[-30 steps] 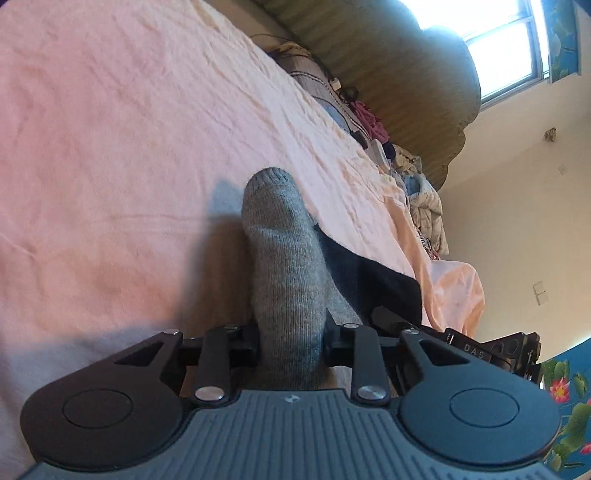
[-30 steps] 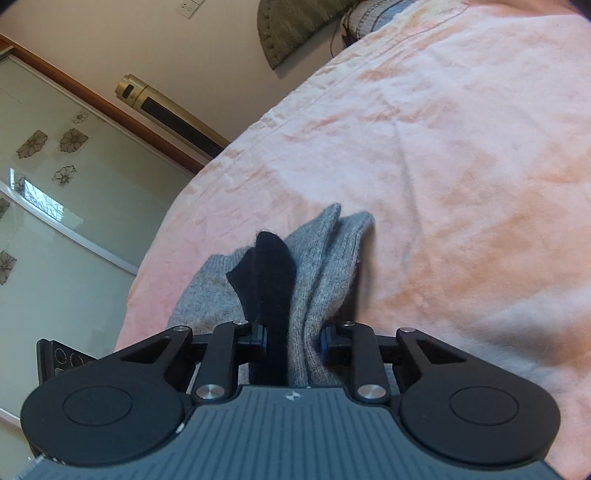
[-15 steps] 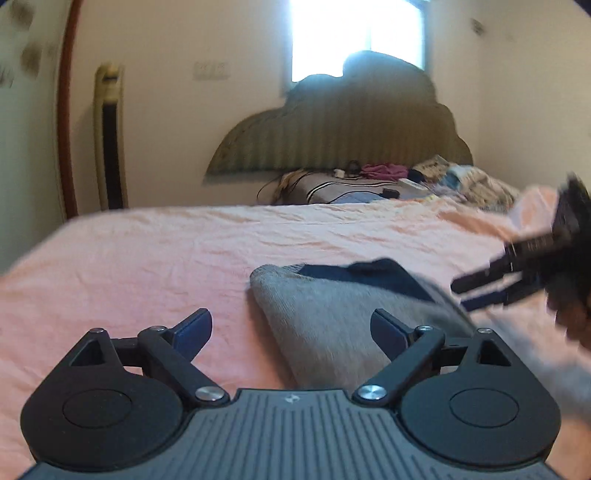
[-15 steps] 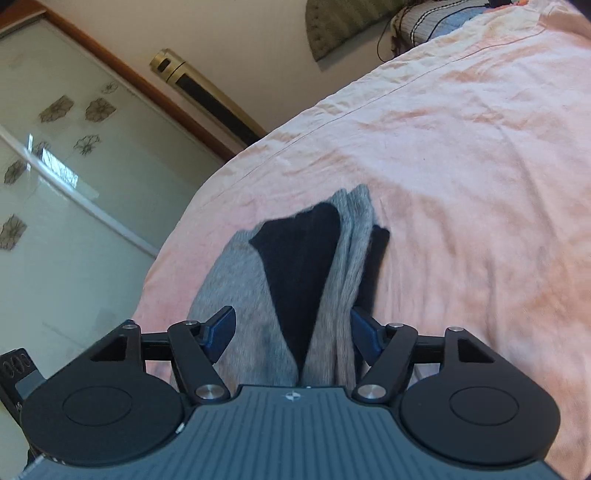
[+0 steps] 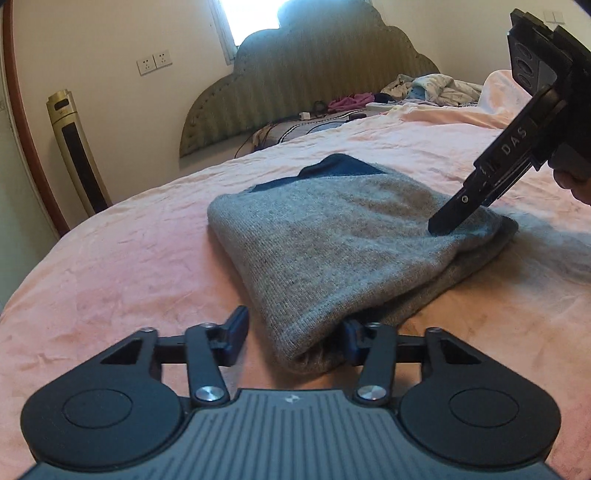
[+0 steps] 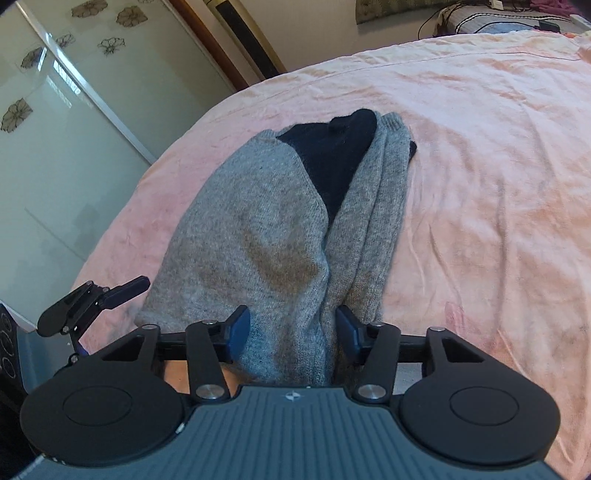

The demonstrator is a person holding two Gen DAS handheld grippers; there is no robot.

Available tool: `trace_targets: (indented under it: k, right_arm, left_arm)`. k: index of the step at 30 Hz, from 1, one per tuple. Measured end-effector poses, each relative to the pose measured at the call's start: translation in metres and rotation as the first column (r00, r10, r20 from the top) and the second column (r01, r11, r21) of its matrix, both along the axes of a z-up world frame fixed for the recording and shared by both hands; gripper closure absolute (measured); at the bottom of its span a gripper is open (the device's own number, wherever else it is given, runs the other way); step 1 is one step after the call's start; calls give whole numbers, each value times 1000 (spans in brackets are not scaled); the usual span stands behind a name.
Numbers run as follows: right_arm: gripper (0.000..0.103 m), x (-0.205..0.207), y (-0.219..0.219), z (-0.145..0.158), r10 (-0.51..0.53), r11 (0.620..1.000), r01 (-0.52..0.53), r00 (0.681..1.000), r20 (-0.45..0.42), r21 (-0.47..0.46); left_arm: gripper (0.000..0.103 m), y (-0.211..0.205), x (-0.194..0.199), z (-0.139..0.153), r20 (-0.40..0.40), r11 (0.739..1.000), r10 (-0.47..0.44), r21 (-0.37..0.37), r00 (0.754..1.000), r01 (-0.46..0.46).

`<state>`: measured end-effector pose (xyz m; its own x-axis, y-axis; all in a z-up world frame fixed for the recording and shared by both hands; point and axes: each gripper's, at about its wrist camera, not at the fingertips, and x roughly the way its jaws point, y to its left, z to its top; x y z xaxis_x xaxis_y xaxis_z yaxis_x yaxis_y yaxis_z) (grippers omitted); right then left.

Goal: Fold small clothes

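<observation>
The only writing that can be read is "DAS", in pale letters along the side of the right gripper (image 5: 448, 225) as the left wrist camera sees it. Two wall sockets (image 5: 154, 62) beside the headboard (image 5: 295, 77) carry no legible marks.

The sock (image 5: 325, 254), grey with a dark navy part (image 6: 332, 162), lies folded on the pink bedsheet (image 5: 110, 266), in front of the headboard and well short of it. The left gripper (image 5: 293, 339) has the sock's near corner between its blue pads; its jaws are closing, the right pad (image 5: 351, 338) touches the knit and the left pad stands clear of it, so there is no grasp. The right gripper's jaws are closing too, with the other end of the sock bunched between them in its own camera; both pads (image 6: 238, 328) lie against the wool, yet I cannot tell whether they press it.

Bare sheet lies on every side of the sock. The bed's edge curves close past the sock on the side of the wardrobe doors (image 6: 55, 166); toward the headboard the sheet runs open up to a heap of clothes (image 5: 432, 86) and a striped pillow (image 5: 306, 127).

The grippers' bodies cover the sock's nearest ends. A bit of a hand (image 5: 576, 181) shows at the frame edge behind the right gripper. The window (image 5: 255, 14) above the headboard is blown out white.
</observation>
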<state>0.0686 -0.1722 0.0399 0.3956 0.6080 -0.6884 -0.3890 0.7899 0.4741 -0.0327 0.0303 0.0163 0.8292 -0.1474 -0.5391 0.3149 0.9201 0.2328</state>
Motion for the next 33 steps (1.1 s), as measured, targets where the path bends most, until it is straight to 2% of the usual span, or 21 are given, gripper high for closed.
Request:
trace_targets:
  k: [1,3,5,7,9,10,12,13,14,16,18,21,23,24,25,26,28,30,31,33]
  right_arm:
    - [86,2,-2,0,-1,1000,1,1000,-10,8]
    - [86,-1,-9,6,1,998,0,1000,-5,56]
    - [87,-7,-17,13,1,999,-2,1000,15,42]
    - [88,-8,-22,-2,-10,1000,10,1000,-23,7]
    - [91,-11,-24,-12,-13,999,14,1000,-22,44]
    - [87,-10,-24,-9,-11,999,12,1000,-29,53]
    - [68,-4,-25,2,-10,998,12,999,-33,69]
    - [51,0,-27,9,-25,995,26,1000,-14,92]
    - [38,7,-31,20,-56,990,53,998,20,128]
    - [38,29,-35,32,-107,976,99,994,28,196]
    - [38,59,-34,31,-138,956,138,990,-18,258]
    - [38,100,-21,14,-180,953,203,977,-117,224]
    - [44,118,-8,-2,-178,962,208,970,-168,180]
    - [48,121,-2,-7,-172,966,200,970,-170,162]
    - [72,120,2,-6,-166,970,186,977,-136,154]
    - [89,118,2,-2,-143,972,163,982,-126,167]
    - [91,109,-8,7,-147,970,156,987,-61,188]
    - [92,108,-26,-7,-206,967,216,975,-82,133]
    - [97,106,-29,-17,-210,967,222,972,-102,122]
    - [95,96,-33,-20,-209,959,223,973,-96,176]
  left_arm:
    - [86,3,0,0,0,1000,12,-11,1000,-12]
    - [91,13,-6,7,18,998,26,-62,1000,-25]
    - [92,20,-10,8,8,998,19,-60,1000,-19]
    - [93,25,-7,-2,-35,997,36,-69,999,-39]
    - [93,25,-1,-3,-49,995,47,-86,998,-51]
    - [93,25,0,-4,-55,994,49,-92,997,-54]
    - [93,25,-1,-4,-52,995,49,-89,997,-54]
    - [93,25,-1,-4,-50,995,50,-88,997,-54]
    - [93,25,-1,-5,-50,995,50,-83,997,-54]
    - [93,23,-1,-5,-48,996,51,-74,998,-54]
    - [93,23,-1,-5,-48,996,51,-74,998,-54]
    - [91,27,0,-4,-57,994,52,-97,997,-58]
    - [88,31,1,-4,-66,990,60,-122,996,-68]
    - [82,34,3,-4,-71,988,71,-135,995,-80]
    - [75,36,3,-4,-76,985,83,-146,994,-93]
    - [72,39,5,-4,-83,981,96,-161,992,-109]
    - [50,46,7,-4,-103,970,121,-198,987,-139]
    - [38,53,11,-5,-128,957,125,-245,984,-154]
    - [36,54,12,-5,-136,953,119,-261,984,-151]
    - [36,58,13,-5,-142,947,111,-284,984,-148]
